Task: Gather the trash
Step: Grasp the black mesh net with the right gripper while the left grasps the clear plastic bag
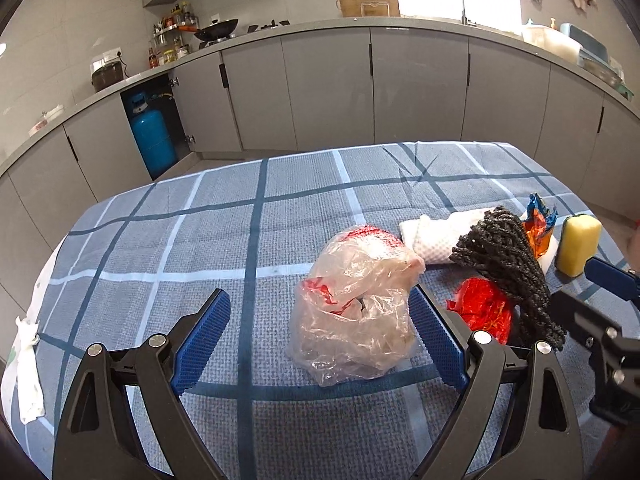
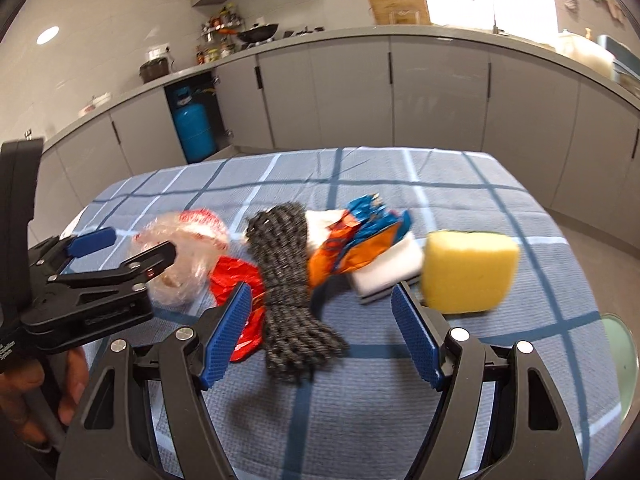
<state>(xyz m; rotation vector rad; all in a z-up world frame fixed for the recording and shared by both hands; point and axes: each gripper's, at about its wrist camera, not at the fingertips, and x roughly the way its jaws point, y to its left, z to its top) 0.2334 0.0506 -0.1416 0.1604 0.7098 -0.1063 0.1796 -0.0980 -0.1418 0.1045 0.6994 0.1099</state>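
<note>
While both our grippers stand open and empty, the crumpled clear plastic bag (image 1: 356,304) lies centre frame between our left gripper (image 1: 320,344) pads. Our right gripper (image 2: 320,336) straddles the dark rope bundle (image 2: 288,280), lengthwise toward us.

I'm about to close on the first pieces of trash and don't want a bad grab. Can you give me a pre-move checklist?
1. Left gripper jaws open: ok.
2. Clear plastic bag between the left jaws: ok, off-centre, against one pad.
3. Right gripper jaws open: ok.
4. Black rope bundle between the right jaws: ok.
5. Red wrapper clear of the right jaws: not ok, it lies by one pad.
6. Trash bin in view: not ok.
</note>
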